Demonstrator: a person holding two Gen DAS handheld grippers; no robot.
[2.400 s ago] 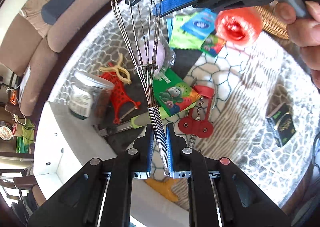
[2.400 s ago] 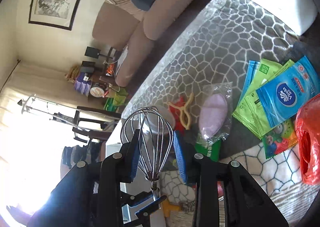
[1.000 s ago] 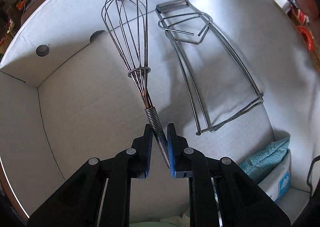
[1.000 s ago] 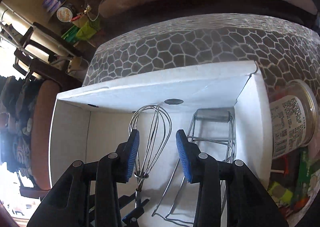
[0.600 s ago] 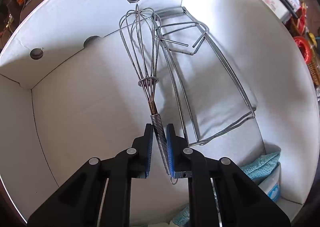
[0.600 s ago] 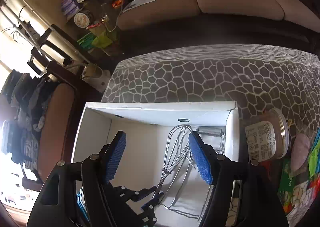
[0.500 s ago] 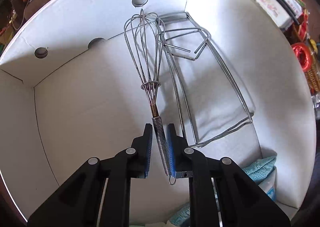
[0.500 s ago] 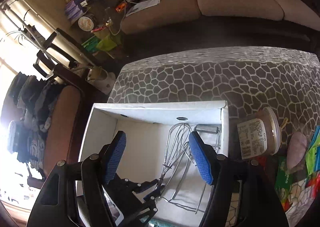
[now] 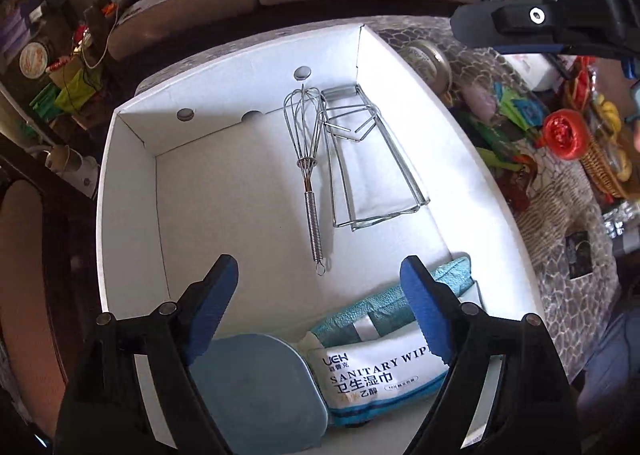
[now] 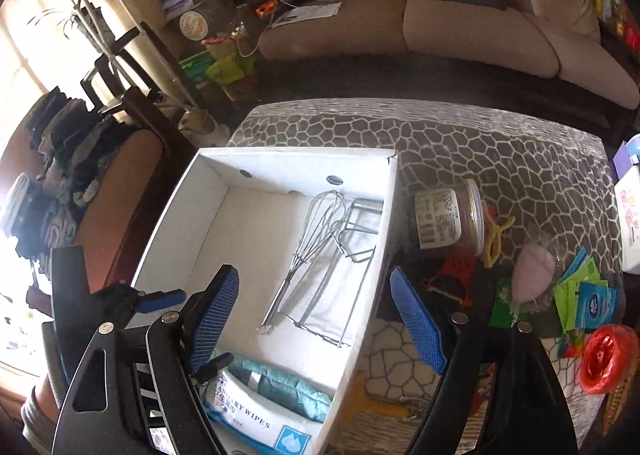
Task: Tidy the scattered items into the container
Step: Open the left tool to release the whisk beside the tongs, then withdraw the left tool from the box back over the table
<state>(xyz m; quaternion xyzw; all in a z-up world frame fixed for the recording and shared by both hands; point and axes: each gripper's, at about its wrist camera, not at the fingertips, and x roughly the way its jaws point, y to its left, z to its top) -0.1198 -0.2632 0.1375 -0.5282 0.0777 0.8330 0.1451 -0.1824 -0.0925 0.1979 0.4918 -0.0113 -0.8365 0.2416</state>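
Whisk (image 9: pixel 309 167) of bare steel wire lies flat on the floor of a white cardboard box (image 9: pixel 128 191), its balloon end toward the far wall and its coiled handle pointing back at the left tool (image 9: pixel 320 311), whose blue-padded jaws stand wide apart and hold nothing. Just beside the whisk, on its right, rests a folding wire rack (image 9: pixel 368 159), the two touching near the far wall. At the box's near end sit a pack of sanitary wipes (image 9: pixel 376 375), a teal pouch (image 9: pixel 396 303) and a pale blue lid (image 9: pixel 256 387). The right tool (image 10: pixel 316 319) hangs released over the box's right wall, jaws spread. On the patterned tabletop (image 10: pixel 500 151) outside the box are a jar on its side (image 10: pixel 444 219), a yellow hair claw (image 10: pixel 496 235), a red peeler (image 10: pixel 452 279), a pink wrapped soap (image 10: pixel 534 275), green and blue sachets (image 10: pixel 586 295) and a red bag roll (image 10: pixel 608 359).
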